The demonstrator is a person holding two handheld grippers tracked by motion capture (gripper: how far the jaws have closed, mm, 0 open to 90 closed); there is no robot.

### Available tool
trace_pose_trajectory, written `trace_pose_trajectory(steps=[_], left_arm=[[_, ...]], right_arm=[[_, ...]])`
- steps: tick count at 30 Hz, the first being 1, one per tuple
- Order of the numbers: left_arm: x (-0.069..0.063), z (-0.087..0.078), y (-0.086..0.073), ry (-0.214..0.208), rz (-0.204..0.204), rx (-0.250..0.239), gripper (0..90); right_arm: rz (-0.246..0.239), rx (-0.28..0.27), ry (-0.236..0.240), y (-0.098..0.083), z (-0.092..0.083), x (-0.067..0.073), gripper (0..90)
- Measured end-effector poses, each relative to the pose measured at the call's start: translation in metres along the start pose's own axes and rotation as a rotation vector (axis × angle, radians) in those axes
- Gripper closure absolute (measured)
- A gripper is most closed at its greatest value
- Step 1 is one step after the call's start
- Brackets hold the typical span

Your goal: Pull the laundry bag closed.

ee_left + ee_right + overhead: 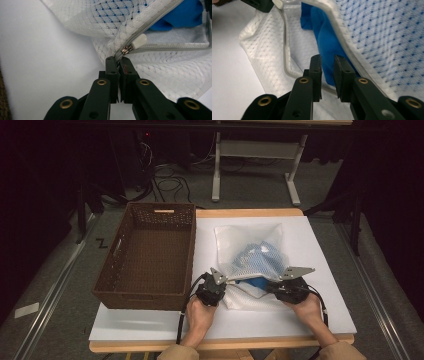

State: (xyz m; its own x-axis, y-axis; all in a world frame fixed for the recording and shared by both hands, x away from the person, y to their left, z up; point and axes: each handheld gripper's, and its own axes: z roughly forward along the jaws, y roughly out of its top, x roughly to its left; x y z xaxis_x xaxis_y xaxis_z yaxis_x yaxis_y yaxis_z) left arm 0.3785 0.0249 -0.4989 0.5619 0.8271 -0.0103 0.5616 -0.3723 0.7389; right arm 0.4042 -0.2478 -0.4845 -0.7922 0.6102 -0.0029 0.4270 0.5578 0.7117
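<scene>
Mesh bag lies unzipped on board beside basket; left gripper clamps bag's zipper end, right gripper stands parted around blue cloth at the opening.

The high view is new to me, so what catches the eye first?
A white mesh laundry bag with blue cloth inside lies on the white table, both claws at its open near edge. The left claw pinches the zipper end. A brown woven basket stands at its left.
</scene>
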Motion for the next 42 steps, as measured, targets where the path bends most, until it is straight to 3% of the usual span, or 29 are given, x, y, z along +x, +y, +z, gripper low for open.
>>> trace_pose_trajectory(steps=[15, 23, 32, 42], left_arm=[[-0.012, 0.001, 0.006, 0.002, 0.073, 0.006, 86.7], [-0.015, 0.003, 0.007, -0.012, 0.087, 0.006, 86.6], [-0.019, 0.008, 0.005, -0.018, 0.102, 0.019, 86.5], [-0.019, 0.013, 0.002, -0.014, 0.105, 0.036, 86.5]], right_arm=[[-0.058, 0.005, 0.057, 0.021, 0.019, 0.021, 75.6], [-0.067, 0.017, 0.093, 0.033, 0.032, 0.027, 73.5], [-0.039, 0.029, 0.14, 0.041, 0.044, 0.03, 72.5], [-0.062, 0.025, 0.146, 0.041, 0.046, 0.034, 79.2]])
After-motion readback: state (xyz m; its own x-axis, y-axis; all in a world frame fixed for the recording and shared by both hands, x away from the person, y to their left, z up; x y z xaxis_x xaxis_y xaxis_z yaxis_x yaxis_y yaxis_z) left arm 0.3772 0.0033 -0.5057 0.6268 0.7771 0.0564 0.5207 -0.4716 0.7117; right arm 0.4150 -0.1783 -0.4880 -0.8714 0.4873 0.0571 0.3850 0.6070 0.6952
